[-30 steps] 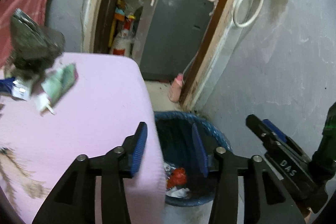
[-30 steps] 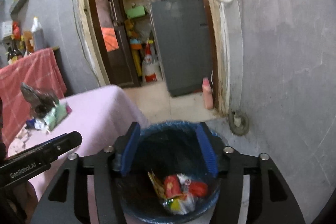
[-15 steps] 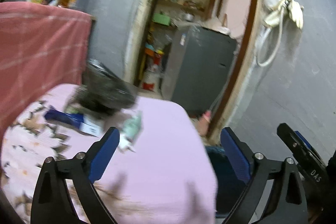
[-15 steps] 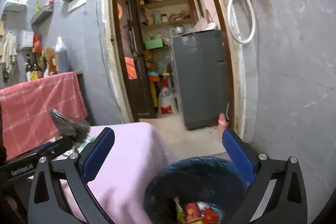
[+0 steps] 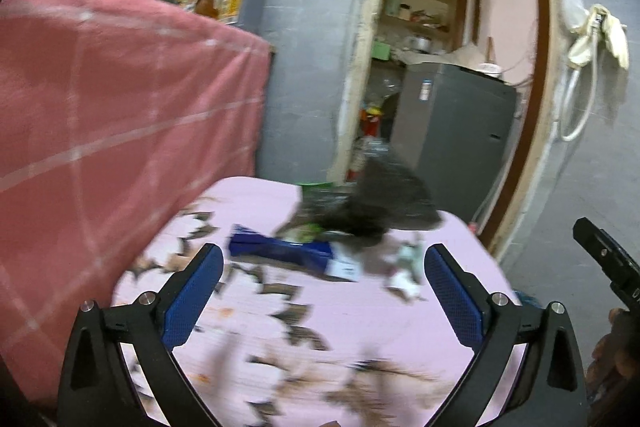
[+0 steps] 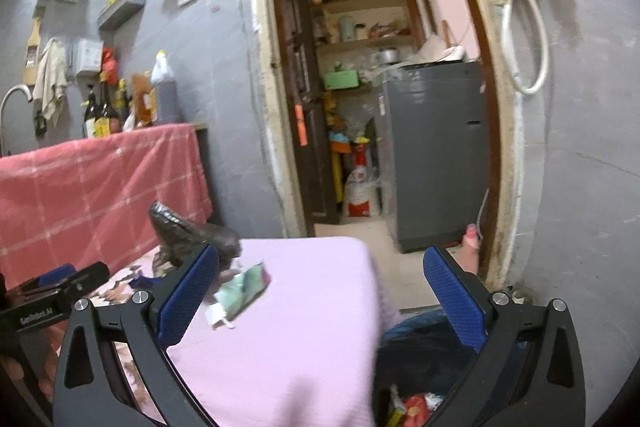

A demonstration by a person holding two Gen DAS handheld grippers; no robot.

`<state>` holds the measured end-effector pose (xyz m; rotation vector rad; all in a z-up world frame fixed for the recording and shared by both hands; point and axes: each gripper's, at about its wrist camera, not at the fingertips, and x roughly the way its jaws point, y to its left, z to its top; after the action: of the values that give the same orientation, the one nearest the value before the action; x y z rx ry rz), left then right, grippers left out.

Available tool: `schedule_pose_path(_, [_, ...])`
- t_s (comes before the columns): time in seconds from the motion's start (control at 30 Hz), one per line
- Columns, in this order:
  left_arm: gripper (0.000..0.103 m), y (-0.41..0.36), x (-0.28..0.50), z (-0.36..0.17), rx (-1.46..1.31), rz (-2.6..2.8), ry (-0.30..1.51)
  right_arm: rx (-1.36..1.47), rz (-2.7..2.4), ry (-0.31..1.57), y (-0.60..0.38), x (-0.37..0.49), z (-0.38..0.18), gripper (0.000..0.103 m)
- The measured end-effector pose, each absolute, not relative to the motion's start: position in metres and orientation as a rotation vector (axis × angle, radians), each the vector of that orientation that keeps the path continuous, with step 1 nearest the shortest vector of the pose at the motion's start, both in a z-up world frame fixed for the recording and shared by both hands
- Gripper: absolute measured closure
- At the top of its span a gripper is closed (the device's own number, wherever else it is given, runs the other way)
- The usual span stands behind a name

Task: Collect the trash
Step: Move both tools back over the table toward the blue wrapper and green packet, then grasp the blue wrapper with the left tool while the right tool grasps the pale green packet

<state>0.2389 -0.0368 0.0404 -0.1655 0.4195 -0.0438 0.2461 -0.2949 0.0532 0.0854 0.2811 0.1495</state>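
Trash: blue box (image 5: 288,254), black bag (image 5: 384,199), green packet (image 6: 244,289) heaped at table (image 6: 304,307) far edge. Left gripper (image 5: 324,295), right gripper (image 6: 320,291) spread wide, nothing held. Bin (image 6: 424,351) beside table corner is seen only from the right wrist.

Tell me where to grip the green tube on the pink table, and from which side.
Grip the green tube across its flat middle, coming from above with the right gripper, jaws straddling its narrow width. It lies flat and diagonal, white cap toward the camera, apart from the black bag, so its long edges look free. The cap end is probably too small to hold.
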Motion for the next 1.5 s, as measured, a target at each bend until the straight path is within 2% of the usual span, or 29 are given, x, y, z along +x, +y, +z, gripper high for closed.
schedule_pose_path(0.27, [0.005, 0.011, 0.265, 0.024, -0.184, -0.021, 0.509, 0.039, 0.203, 0.384, -0.247, 0.284, 0.042, 0.000])
schedule_pose_path(0.9, [0.005, 0.045, 0.336, 0.000, -0.291, -0.102, 0.739, -0.006, 0.235, 0.703, -0.202, 0.369, -0.009, 0.000])
schedule_pose_path(1.0, [0.007, 0.046, 0.342, 0.000, -0.328, -0.115, 0.753, -0.017, 0.235, 0.737, -0.197, 0.378, -0.014, 0.005])
schedule_pose_path(1.1, [0.020, 0.045, 0.347, 0.000, -0.334, -0.120, 0.775, -0.027, 0.228, 0.759, -0.193, 0.385, -0.015, 0.012])
schedule_pose_path(1.17, [0.032, 0.042, 0.349, -0.002, -0.329, -0.123, 0.793, -0.032, 0.225, 0.780, -0.191, 0.389, -0.018, 0.017])
schedule_pose_path(1.3, [0.043, 0.038, 0.352, -0.009, -0.326, -0.128, 0.824, -0.042, 0.227, 0.816, -0.190, 0.391, -0.023, 0.025])
schedule_pose_path(1.4, [0.054, 0.036, 0.352, -0.010, -0.315, -0.119, 0.822, -0.053, 0.238, 0.842, -0.189, 0.391, -0.026, 0.034])
schedule_pose_path(1.43, [0.060, 0.036, 0.352, -0.010, -0.312, -0.119, 0.825, -0.054, 0.244, 0.856, -0.189, 0.390, -0.029, 0.038])
schedule_pose_path(1.5, [0.063, 0.034, 0.352, -0.011, -0.295, -0.113, 0.827, -0.045, 0.256, 0.871, -0.190, 0.390, -0.031, 0.044])
